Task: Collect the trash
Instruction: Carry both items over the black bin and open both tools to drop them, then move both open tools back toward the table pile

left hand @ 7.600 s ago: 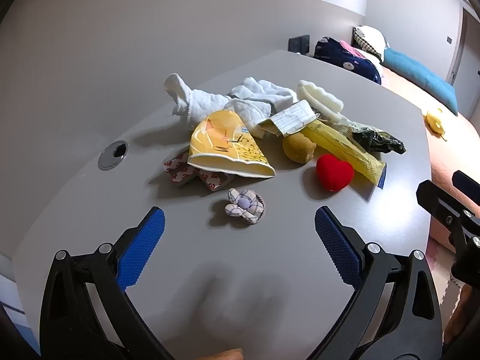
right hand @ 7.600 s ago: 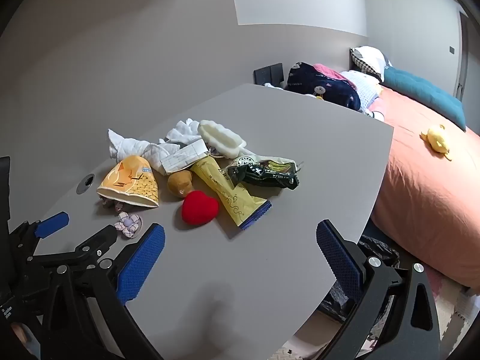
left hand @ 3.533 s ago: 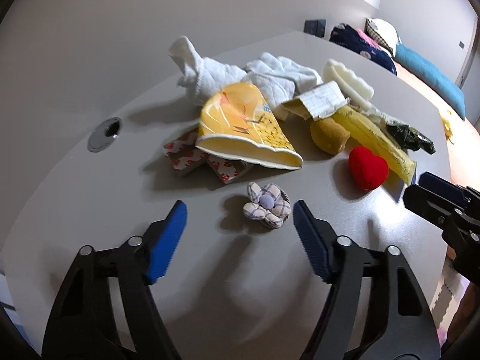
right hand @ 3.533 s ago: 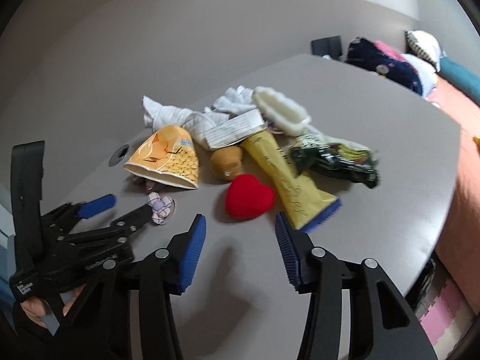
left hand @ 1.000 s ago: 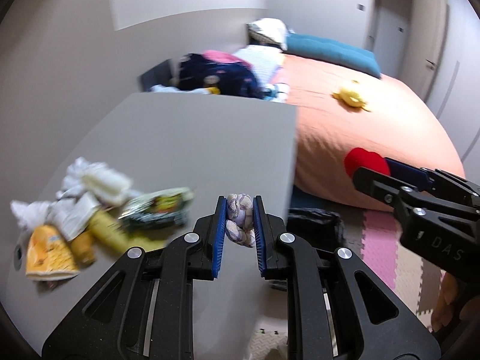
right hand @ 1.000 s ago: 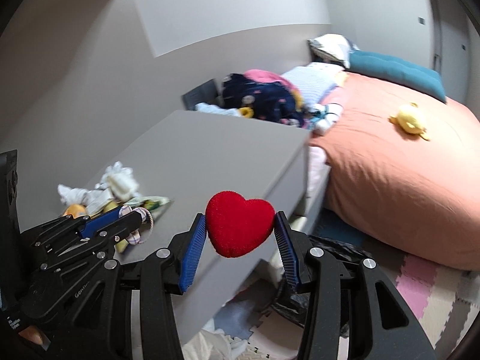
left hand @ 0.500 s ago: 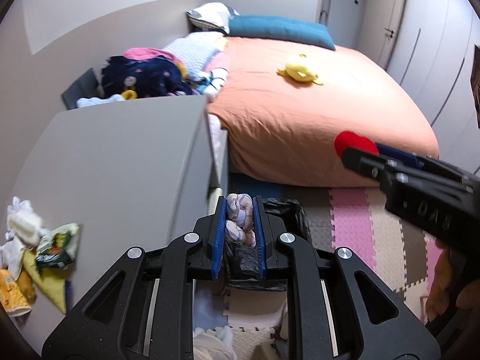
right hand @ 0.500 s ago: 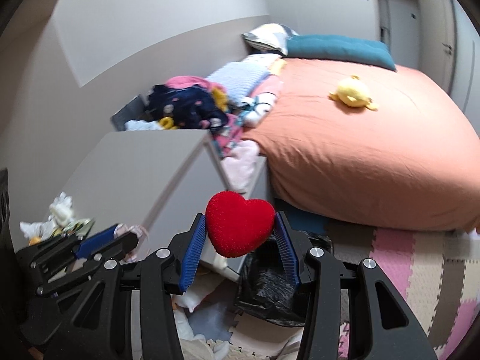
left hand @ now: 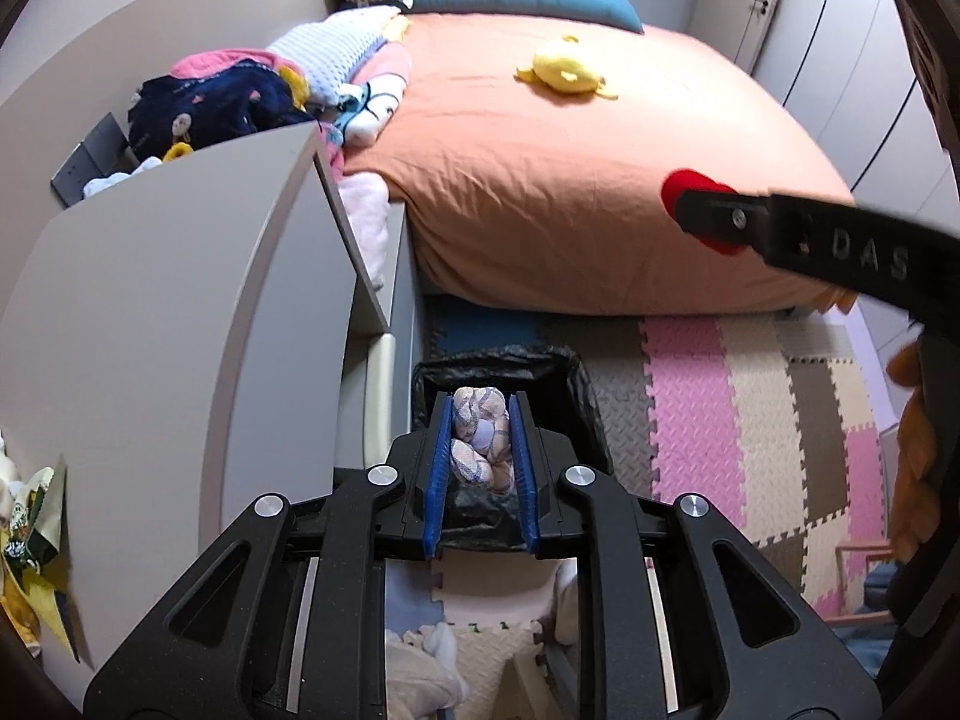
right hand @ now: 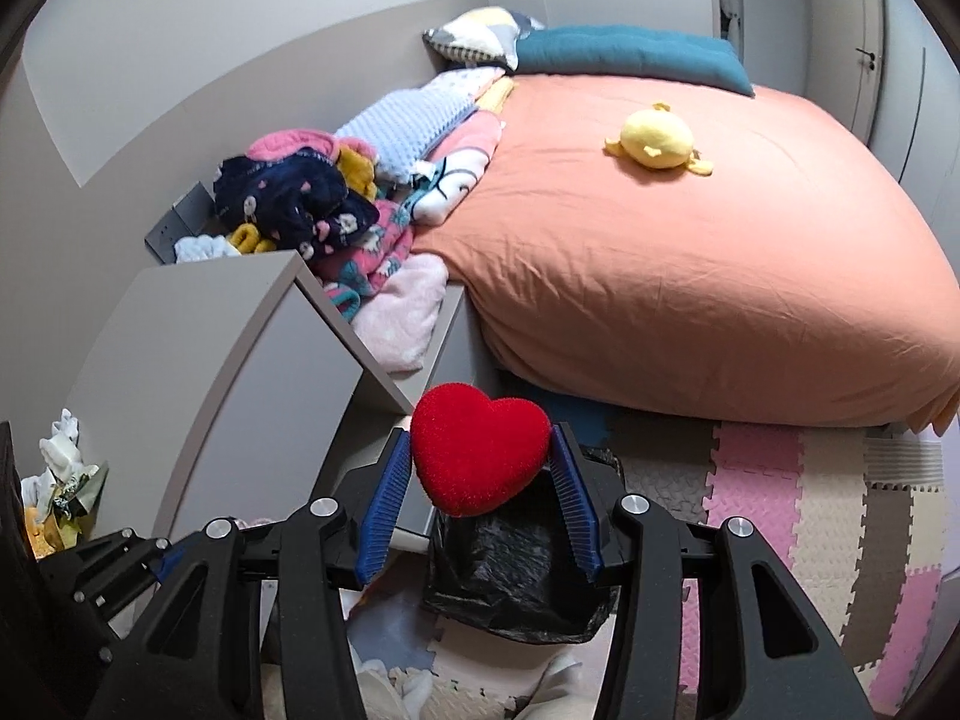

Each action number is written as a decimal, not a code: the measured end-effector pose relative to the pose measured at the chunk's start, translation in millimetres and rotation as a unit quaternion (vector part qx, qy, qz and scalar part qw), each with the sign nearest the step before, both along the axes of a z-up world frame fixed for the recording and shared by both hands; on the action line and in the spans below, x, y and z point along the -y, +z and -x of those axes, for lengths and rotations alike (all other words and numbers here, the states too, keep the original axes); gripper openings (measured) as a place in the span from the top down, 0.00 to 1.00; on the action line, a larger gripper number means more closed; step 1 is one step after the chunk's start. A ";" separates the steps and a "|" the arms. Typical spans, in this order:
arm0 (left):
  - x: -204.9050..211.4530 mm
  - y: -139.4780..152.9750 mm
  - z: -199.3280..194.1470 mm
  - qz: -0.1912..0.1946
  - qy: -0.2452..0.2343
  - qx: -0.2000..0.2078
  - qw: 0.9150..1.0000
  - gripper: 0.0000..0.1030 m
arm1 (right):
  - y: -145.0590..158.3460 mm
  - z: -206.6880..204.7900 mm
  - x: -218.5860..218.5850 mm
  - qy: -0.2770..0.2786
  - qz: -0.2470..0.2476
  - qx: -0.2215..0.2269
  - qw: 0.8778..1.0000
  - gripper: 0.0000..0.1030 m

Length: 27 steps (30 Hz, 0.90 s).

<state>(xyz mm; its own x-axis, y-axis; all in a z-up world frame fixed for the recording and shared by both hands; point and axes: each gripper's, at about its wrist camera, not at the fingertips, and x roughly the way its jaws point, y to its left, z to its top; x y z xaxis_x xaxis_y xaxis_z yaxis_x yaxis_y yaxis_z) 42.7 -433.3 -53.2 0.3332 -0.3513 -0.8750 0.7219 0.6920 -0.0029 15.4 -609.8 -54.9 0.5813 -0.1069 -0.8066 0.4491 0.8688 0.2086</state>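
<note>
My left gripper (left hand: 480,414) points down over a bin lined with a black bag (left hand: 564,372) on the floor beside the grey table (left hand: 150,300). A small checked fabric flower (left hand: 480,438) sits between its blue pads; the jaws are opening, and the pads still touch it. My right gripper (right hand: 479,435) hangs over the same bin (right hand: 522,576) with a red plush heart (right hand: 480,456) between its pads. Its jaws are opening too, with the heart still caught at the tips. In the left wrist view the heart (left hand: 681,183) shows at the right.
Wrappers and tissues (left hand: 30,516) lie on the table's left end. An orange bed (left hand: 570,150) with a yellow plush (left hand: 564,69) stands behind the bin. Piled clothes (left hand: 240,96) sit at the bed's head, and foam mats (left hand: 750,420) cover the floor.
Both grippers swung off the table toward the bed and sank, so the bin now lies under the flower and the heart. Each thing stays between its pads.
</note>
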 end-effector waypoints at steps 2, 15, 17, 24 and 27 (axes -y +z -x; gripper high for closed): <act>-0.6 -1.7 -1.7 -0.008 0.005 0.009 1.000 0.76 | 0.0 -5.4 2.6 -0.006 0.011 -0.007 1.000 0.36; -19.9 7.1 -10.1 0.006 0.036 0.003 0.999 0.11 | 9.3 -7.4 0.3 -0.011 0.015 -0.003 1.000 0.28; -22.2 8.1 -10.9 0.007 0.039 0.003 0.999 0.11 | 11.7 -7.9 -2.3 -0.009 0.016 -0.001 1.000 0.28; -32.1 12.9 -12.1 0.013 0.045 0.003 0.999 0.11 | 22.2 -6.7 -12.4 -0.003 0.025 0.003 1.000 0.28; -37.9 17.1 -12.0 0.018 0.048 0.004 0.999 0.11 | 26.2 -6.5 -15.7 -0.002 0.028 0.006 1.000 0.28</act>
